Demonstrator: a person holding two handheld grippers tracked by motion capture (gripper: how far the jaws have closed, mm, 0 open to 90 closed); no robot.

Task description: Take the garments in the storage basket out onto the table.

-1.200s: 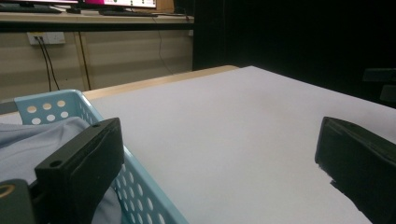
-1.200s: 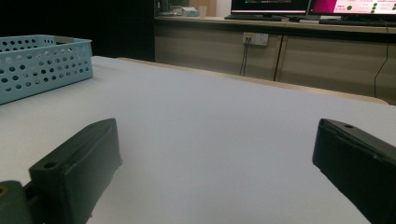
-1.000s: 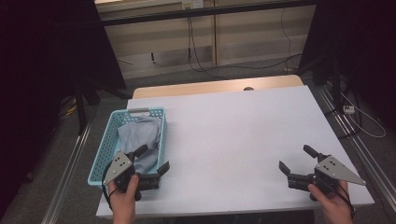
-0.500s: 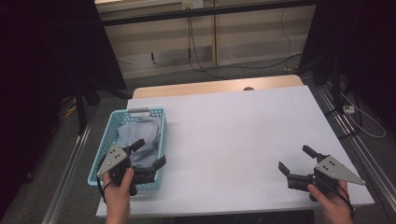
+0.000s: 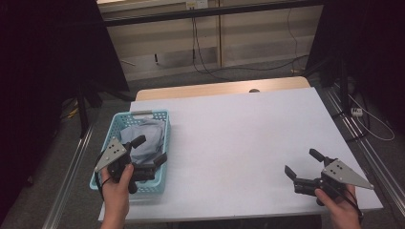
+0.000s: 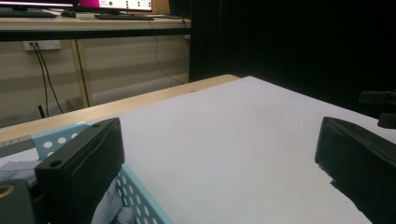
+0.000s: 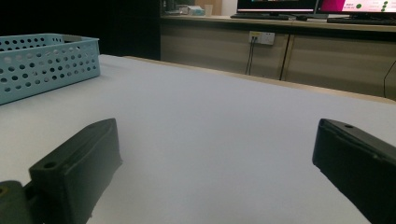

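A light blue perforated basket (image 5: 143, 114) stands at the table's left front with a grey-blue cloth (image 5: 145, 134) bundled inside. My left gripper (image 5: 149, 149) hovers open over the basket's near end, just above the cloth, with nothing between its jaws. In the left gripper view the gripper (image 6: 219, 128) looks across the table, with the basket rim (image 6: 60, 138) and cloth (image 6: 108, 207) under its left jaw. My right gripper (image 5: 301, 162) is open and holds nothing above the table's front right corner. The right gripper view (image 7: 217, 128) shows the basket (image 7: 46, 65) far off at the left.
The white table top (image 5: 229, 138) has a wooden strip (image 5: 215, 89) along its far edge. Metal rails (image 5: 363, 143) run along both sides at floor level. Cables (image 5: 200, 47) hang before the cabinets behind. Monitors (image 7: 280, 5) stand on a far counter.
My left gripper has drifted a little left and away from the person, further over the basket and cloth. The right gripper has stayed in place.
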